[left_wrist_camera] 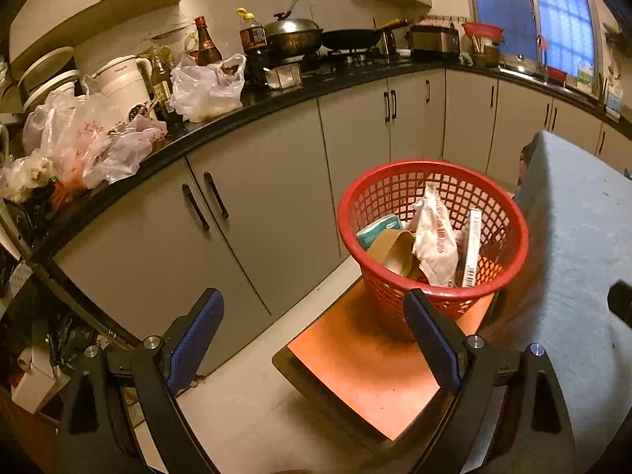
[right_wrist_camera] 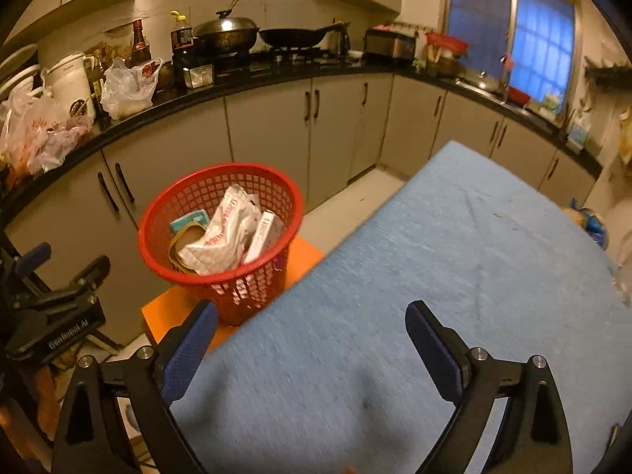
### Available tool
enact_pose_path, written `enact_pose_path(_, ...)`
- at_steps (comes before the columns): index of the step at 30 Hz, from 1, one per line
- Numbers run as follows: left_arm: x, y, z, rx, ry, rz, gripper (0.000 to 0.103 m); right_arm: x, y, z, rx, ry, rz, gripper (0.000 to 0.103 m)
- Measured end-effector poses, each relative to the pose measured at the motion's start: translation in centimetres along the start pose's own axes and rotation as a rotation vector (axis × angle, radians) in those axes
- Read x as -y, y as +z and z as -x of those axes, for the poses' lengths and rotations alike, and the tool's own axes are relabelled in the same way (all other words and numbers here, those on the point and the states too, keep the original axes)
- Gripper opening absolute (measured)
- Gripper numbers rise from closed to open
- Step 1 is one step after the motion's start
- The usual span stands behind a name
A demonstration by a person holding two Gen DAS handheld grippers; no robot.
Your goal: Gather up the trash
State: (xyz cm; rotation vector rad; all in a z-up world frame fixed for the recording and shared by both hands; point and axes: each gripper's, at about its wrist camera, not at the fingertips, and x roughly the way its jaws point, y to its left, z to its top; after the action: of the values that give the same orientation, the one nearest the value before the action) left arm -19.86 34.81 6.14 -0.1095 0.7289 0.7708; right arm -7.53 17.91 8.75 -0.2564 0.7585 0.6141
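Red mesh basket (left_wrist_camera: 432,233), already holding wrappers (left_wrist_camera: 434,245) and a carton (left_wrist_camera: 472,252), sits on the orange stool (left_wrist_camera: 379,367) just ahead of your empty, spread left gripper (left_wrist_camera: 314,339); keep your right gripper (right_wrist_camera: 312,351), likewise agape over the blue cloth (right_wrist_camera: 434,256), clear while scanning for leftovers.

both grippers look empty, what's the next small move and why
Probably pull both back and finish: the left gripper and right gripper are open and empty, the trash sits in the red basket, and the visible blue tabletop shows nothing left to collect.
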Motion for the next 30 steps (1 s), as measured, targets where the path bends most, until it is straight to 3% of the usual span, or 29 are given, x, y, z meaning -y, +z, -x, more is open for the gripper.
enact_pose_path(6, 0.3, -2.2, 2.9, 0.022, -0.042, 0.011, 0.092, 0.8, -3.3, 3.9, 0.064, -0.025, -0.001, 0.101)
enact_pose_path(16, 2.1, -5.2, 6.4, 0.073, -0.052, -0.027, 0.092, 1.6, -8.3, 9.2, 0.169, -0.133, -0.007, 0.103)
enact_pose_path(30, 2.8, -5.2, 7.3, 0.093, -0.042, -0.037, 0.092, 1.5, -9.7, 9.4, 0.176, -0.138, 0.011, 0.103)
